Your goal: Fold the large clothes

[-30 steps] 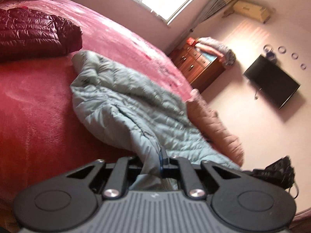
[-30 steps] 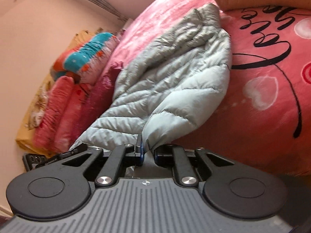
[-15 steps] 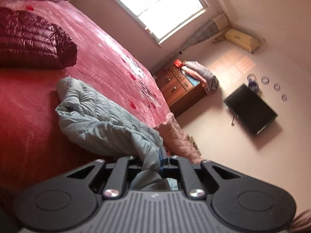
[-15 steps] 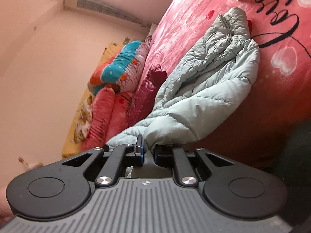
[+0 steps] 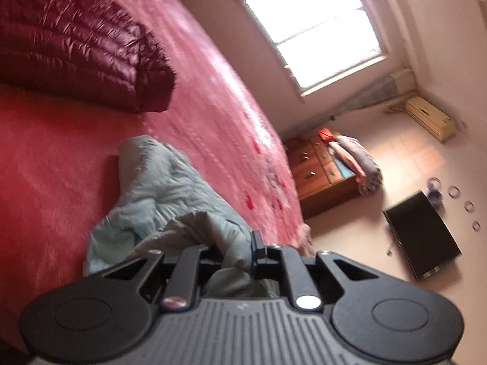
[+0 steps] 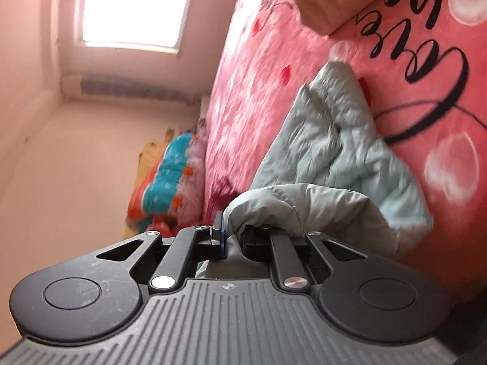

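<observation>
The pale grey-green down jacket (image 5: 158,188) lies in a loose heap on the pink plush blanket (image 5: 54,158) of the bed, and one part of it rises from the heap to each claw, probably because the person wants to lift and spread it before making a fold. The left gripper (image 5: 240,252) has its jaws pressed nearly together and pinches an edge of the jacket fabric; the rest of the jacket lies just ahead of this claw and to its left side. The right gripper (image 6: 232,237) is also nearly closed and pinches a padded fold of the same jacket (image 6: 334,152), which bulges over its right finger and then falls away ahead and to the right. A dark red down jacket (image 5: 76,39), already folded as it seems, rests well ahead of the left claw and apart from the grey one. Both views are tilted and a little blurred. I judge that the folding itself is not yet begun.
</observation>
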A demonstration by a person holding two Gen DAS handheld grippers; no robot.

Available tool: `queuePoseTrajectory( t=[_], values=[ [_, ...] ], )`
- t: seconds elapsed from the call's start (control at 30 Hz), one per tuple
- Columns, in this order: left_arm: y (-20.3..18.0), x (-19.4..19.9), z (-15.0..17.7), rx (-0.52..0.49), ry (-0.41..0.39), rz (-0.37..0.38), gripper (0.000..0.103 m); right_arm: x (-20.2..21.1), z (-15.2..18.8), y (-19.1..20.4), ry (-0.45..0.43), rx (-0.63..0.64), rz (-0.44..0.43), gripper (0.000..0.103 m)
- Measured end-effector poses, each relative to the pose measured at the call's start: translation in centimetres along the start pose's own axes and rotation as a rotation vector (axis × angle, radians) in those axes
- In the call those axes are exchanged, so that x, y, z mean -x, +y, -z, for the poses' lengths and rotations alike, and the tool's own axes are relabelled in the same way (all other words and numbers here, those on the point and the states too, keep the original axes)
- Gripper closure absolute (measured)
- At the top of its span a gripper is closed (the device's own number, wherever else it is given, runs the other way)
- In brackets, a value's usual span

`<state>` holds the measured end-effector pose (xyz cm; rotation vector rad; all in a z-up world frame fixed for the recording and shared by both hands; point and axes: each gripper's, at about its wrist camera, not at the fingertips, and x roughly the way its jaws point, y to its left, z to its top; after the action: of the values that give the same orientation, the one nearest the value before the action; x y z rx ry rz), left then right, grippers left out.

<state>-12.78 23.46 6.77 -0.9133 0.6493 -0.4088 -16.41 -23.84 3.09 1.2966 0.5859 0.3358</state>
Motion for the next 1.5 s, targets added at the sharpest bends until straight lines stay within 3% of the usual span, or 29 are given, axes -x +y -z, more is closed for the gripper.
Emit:
queuePoseTrajectory(
  t=[0.23,0.33,0.4,0.5,0.57,0.6,0.73,0.8,0.83,0.87,1.0,1.13,1.37,1.5],
  values=[
    [2.4,-6.4,-2.5,0.044,0.002,-0.102,0.093,-6.5,-4.0,-2.8,-0.052,-0.054,0.055,0.087],
    [3.1,-8.5,-3.3,0.058,0.012,-0.135,0.088,-8.4,-5.2,-4.3,-0.062,-0.096,0.055,0.083],
    [3.4,-9.4,-3.7,0.067,0.014,-0.149,0.077,-9.2,-6.0,-5.2,-0.073,-0.118,0.063,0.075],
    [3.5,-9.9,-4.4,0.07,0.006,-0.154,0.064,-9.8,-6.9,-6.3,-0.088,-0.138,0.052,0.058],
    [3.1,-9.8,-5.0,0.055,-0.007,-0.149,0.053,-9.8,-7.0,-6.6,-0.094,-0.145,0.029,0.041],
    [2.8,-9.7,-5.2,0.039,-0.017,-0.145,0.048,-9.6,-7.1,-6.6,-0.102,-0.143,0.015,0.039],
    [1.4,-9.0,-6.1,-0.043,-0.056,-0.145,0.041,-9.6,-8.0,-5.9,-0.139,-0.074,-0.001,0.028],
    [0.9,-8.6,-6.3,-0.079,-0.077,-0.146,0.036,-9.2,-8.2,-5.3,-0.159,-0.038,-0.014,0.018],
    [0.6,-8.2,-6.3,-0.099,-0.09,-0.142,0.035,-8.8,-8.3,-5.1,-0.172,-0.027,-0.029,0.005],
    [0.4,-8.0,-6.3,-0.112,-0.101,-0.142,0.032,-8.2,-8.4,-4.8,-0.184,-0.021,-0.045,0.0],
    [0.1,-6.3,-6.0,-0.157,-0.15,-0.159,0.027,-6.8,-8.8,-3.7,-0.232,0.046,-0.065,0.0],
    [0.6,-5.0,-5.0,-0.187,-0.171,-0.17,0.023,-5.9,-8.6,-2.7,-0.274,0.183,0.015,0.0],
    [2.8,-6.0,-3.1,-0.171,-0.117,-0.229,0.023,-7.5,-6.7,-0.8,-0.253,0.595,0.349,0.0],
    [3.1,-7.3,-2.3,-0.214,-0.074,-0.229,0.023,-9.8,-5.3,-0.3,-0.233,0.814,0.477,0.0]
  ],
)
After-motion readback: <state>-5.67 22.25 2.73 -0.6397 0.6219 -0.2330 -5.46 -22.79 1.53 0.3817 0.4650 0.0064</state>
